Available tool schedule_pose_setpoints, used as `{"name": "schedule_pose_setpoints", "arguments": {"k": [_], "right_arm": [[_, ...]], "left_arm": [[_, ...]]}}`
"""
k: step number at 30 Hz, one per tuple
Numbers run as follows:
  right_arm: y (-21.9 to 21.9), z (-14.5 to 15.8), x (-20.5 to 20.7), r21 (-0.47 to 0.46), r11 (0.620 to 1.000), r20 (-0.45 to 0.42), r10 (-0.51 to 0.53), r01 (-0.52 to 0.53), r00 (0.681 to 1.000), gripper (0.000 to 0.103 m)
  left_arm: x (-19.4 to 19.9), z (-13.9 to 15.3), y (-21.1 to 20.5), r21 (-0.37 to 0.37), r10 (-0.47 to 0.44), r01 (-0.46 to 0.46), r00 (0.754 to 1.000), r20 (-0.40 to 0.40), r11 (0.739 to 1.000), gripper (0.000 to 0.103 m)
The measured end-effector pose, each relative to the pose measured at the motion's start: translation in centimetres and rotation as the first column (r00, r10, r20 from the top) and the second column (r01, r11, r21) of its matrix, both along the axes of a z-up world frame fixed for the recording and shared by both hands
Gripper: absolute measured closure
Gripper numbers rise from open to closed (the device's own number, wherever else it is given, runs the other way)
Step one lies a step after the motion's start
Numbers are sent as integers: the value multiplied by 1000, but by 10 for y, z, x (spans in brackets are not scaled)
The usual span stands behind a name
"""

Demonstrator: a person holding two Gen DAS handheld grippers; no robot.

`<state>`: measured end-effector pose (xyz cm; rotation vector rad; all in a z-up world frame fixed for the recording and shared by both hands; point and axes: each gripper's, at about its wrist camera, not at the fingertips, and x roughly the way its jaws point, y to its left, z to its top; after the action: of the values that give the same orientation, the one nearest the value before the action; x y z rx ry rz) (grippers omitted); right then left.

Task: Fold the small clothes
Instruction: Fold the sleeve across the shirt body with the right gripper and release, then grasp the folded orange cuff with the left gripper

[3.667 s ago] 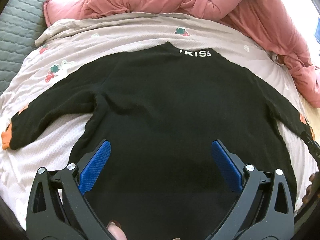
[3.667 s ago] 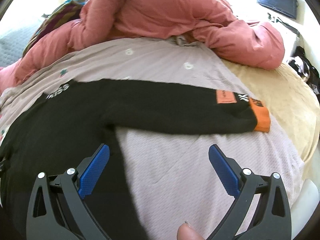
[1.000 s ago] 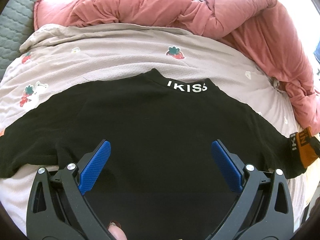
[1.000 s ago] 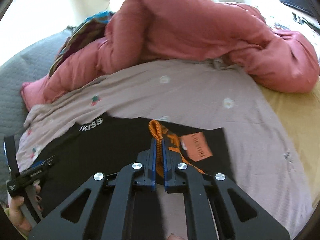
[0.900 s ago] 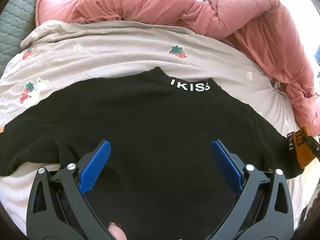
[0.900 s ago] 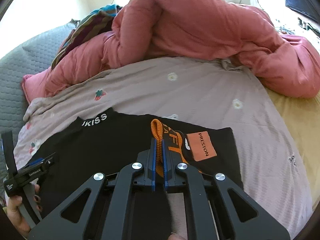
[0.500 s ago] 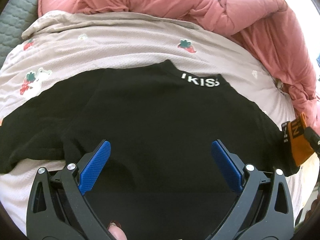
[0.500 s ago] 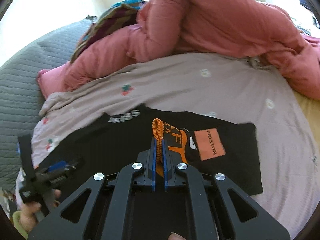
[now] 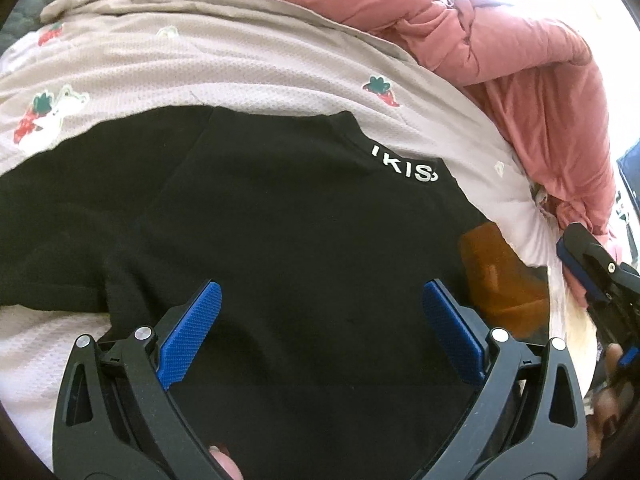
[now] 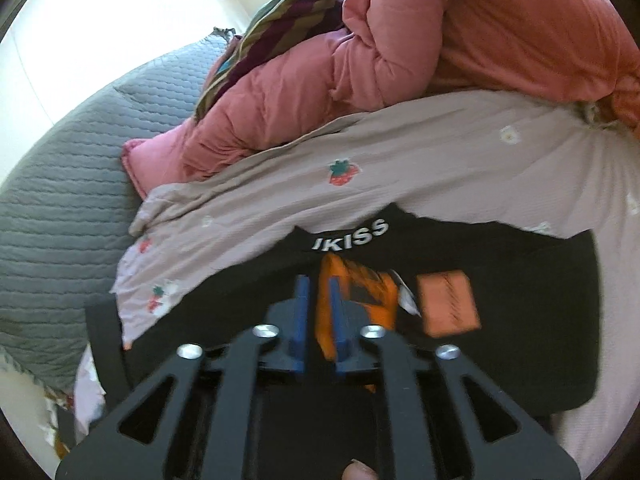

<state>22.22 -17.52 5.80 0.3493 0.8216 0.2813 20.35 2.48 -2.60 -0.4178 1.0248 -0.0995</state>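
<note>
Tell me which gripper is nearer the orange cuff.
Right. The right gripper has its fingers on either side of the orange cuff; the left gripper hangs open over the black shirt, the cuff off to its right.

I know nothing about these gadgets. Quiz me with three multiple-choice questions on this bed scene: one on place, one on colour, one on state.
1. Where does the black long-sleeved top lie?
A on the grey quilt
B on the strawberry-print sheet
C on the pink duvet

2. What colour is the sleeve cuff?
A orange
B green
C white

3. How is the left gripper?
A shut on cloth
B open
C out of view

Answers: 1 B, printed sheet shows around the top. 2 A, orange between the right gripper pads. 3 B, blue pads stand wide apart.
</note>
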Motion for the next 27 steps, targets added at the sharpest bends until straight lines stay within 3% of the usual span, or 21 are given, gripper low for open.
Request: {"name": "schedule_pose_setpoints", "arguments": {"k": [4, 6, 10, 14, 17, 20, 25, 27], "right_arm": [[-14, -7, -8, -47, 998, -5, -35, 35, 999, 82], [-25, -9, -15, -100, 993, 3, -65, 65, 998, 81], [-55, -13, -35, -199, 969, 30, -145, 148, 989, 73], [-79, -17, -50, -261, 946, 53, -187, 195, 981, 70], [-91, -19, -58, -276, 937, 63, -204, 214, 977, 69], [-104, -25, -62, -258, 940, 53, -217, 223, 975, 69], [-114, -34, -64, -243, 942, 34, -232, 233, 972, 69], [-115, -38, -64, -248, 942, 26, -229, 228, 973, 69]], "left_arm": [[1, -4, -3, -18, -6, 6, 1000, -6, 1000, 10], [2, -5, -8, -69, -27, 27, 1000, -4, 997, 16], [2, -6, -28, -143, -101, 102, 995, 15, 984, 37], [1, -14, -49, -295, -182, 175, 983, 2, 939, 54], [2, -26, -61, -373, -216, 188, 976, -33, 908, 54], [3, -35, -72, -387, -228, 192, 972, -49, 902, 54], [6, -34, -87, -348, -240, 214, 970, -34, 913, 54], [6, -34, -91, -327, -244, 221, 969, -29, 919, 64]]}}
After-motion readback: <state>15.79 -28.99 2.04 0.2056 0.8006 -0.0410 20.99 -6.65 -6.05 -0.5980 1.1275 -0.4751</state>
